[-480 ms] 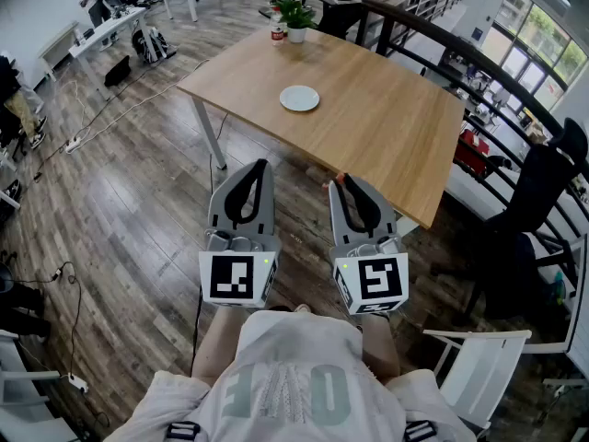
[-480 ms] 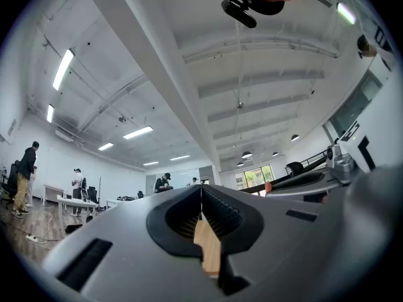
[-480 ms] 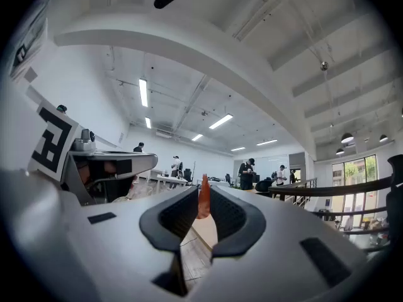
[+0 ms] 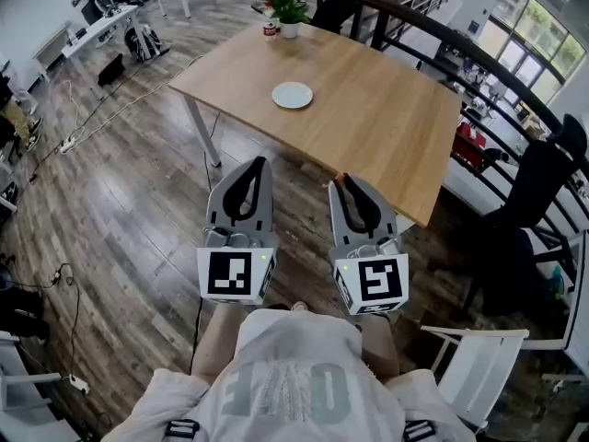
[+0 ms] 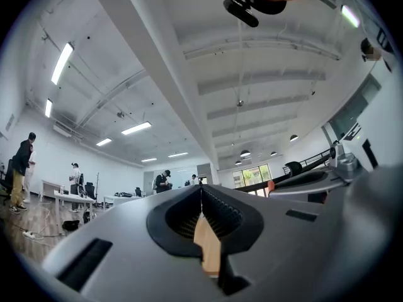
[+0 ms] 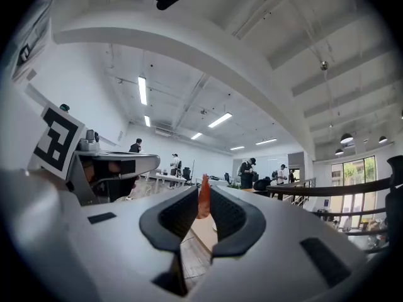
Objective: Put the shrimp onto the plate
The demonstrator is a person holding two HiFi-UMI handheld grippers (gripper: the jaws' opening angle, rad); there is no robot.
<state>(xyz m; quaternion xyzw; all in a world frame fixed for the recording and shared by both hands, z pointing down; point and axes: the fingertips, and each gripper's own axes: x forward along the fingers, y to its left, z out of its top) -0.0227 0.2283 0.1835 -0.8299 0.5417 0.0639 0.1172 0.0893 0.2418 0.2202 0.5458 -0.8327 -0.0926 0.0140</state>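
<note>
While we stand well back from the smooth wooden table bearing the round white plate, our right gripper pinches the slim orange shrimp; our left gripper sits closed, ribbed tips touching.

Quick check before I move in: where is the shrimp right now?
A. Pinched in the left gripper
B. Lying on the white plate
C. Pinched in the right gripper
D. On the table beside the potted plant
C: the right gripper view shows the orange shrimp clamped between the jaws of the right gripper, while the white plate on the wooden table lies bare and the left gripper is shut on nothing.
</note>
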